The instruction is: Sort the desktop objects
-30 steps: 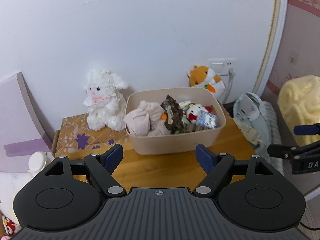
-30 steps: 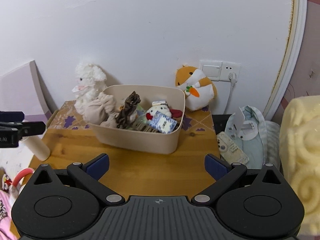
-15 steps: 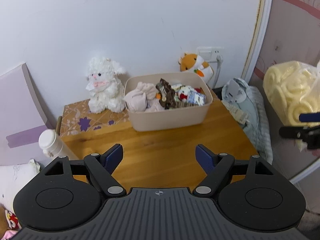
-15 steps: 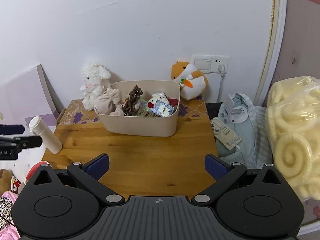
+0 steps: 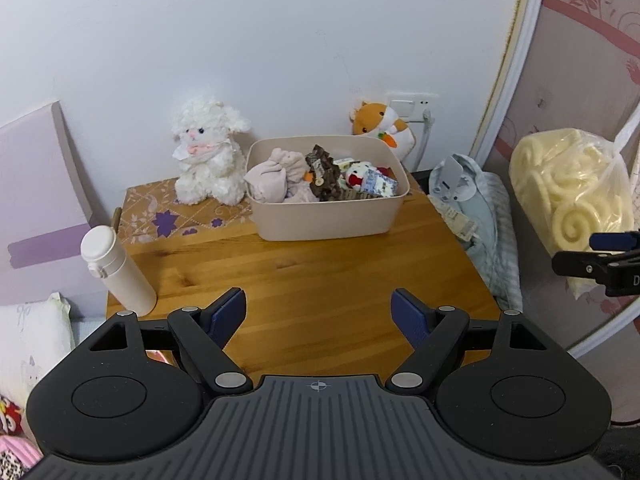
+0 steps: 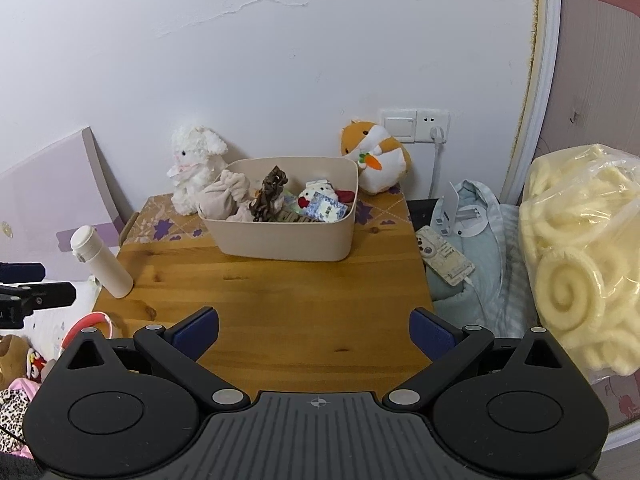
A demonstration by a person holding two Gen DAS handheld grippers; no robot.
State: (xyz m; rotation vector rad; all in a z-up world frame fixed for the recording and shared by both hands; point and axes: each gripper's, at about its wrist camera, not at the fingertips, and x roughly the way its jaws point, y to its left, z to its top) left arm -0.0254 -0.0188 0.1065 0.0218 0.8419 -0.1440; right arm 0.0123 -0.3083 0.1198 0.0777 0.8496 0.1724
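Wooden table (image 5: 320,280) lies bare under both tools. Your left gripper (image 5: 318,316) and right gripper (image 6: 316,330) hang wide open and empty above the near edge, having pulled back and up over the last second, so the whole top now shows. Bottle (image 5: 118,270) stands at the left edge. Farther back, the bin (image 5: 326,216) holds a cloth bundle and small toys. Lamb (image 5: 208,160) and hamster (image 5: 382,124) sit against the wall, outside the bin. Judgement: retreat suggests sorting is finished, or nearly so; bottle may remain.
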